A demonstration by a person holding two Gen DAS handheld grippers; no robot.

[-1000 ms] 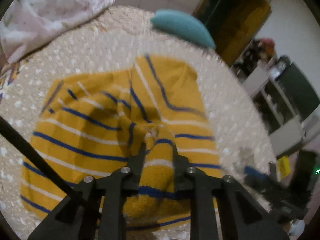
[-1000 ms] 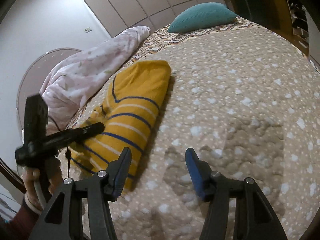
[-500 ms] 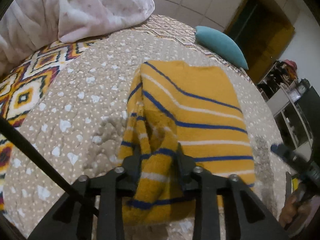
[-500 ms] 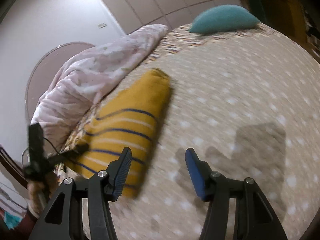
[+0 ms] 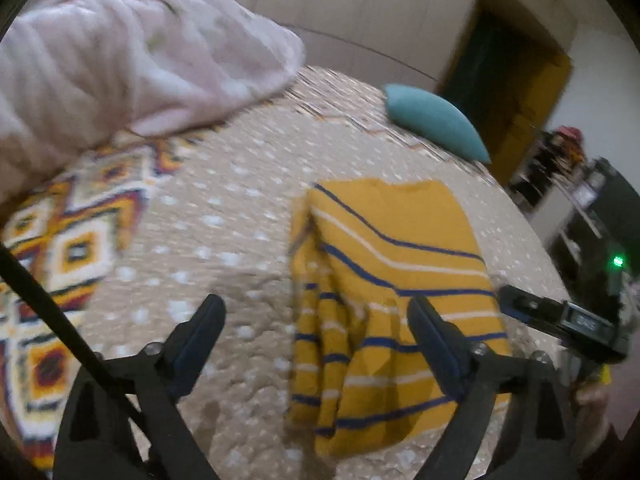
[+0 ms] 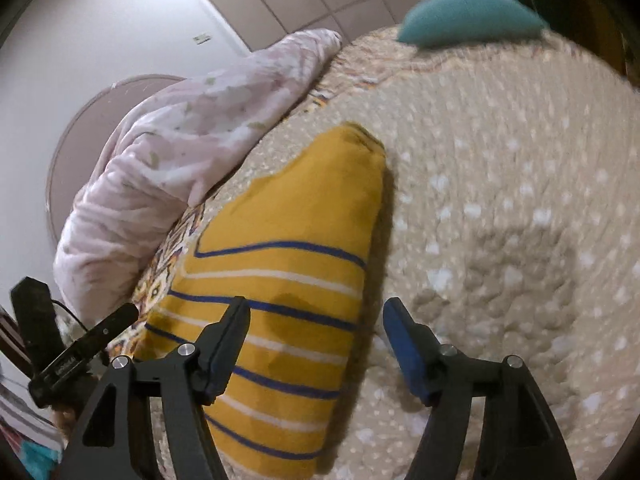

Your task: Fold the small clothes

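A yellow garment with blue and white stripes [image 5: 392, 280] lies folded on the beige dotted bedspread [image 5: 224, 240]; its near left edge is bunched in loose folds. My left gripper [image 5: 316, 320] is open and empty, hovering over the garment's near left edge. In the right wrist view the garment [image 6: 288, 264] lies flat to the left. My right gripper [image 6: 316, 320] is open and empty, its jaws straddling the garment's right edge from above. The right gripper also shows in the left wrist view [image 5: 560, 320].
A pink crumpled blanket [image 5: 120, 60] lies at the back left. A teal pillow [image 5: 432, 120] sits at the far edge of the bed. A patterned strip of the bedspread [image 5: 60, 240] runs along the left. Shelves and a doorway stand beyond the bed on the right.
My left gripper has opened and let go of the garment's bunched fold, which now lies on the bed. My right gripper has moved closer to the garment's right edge.
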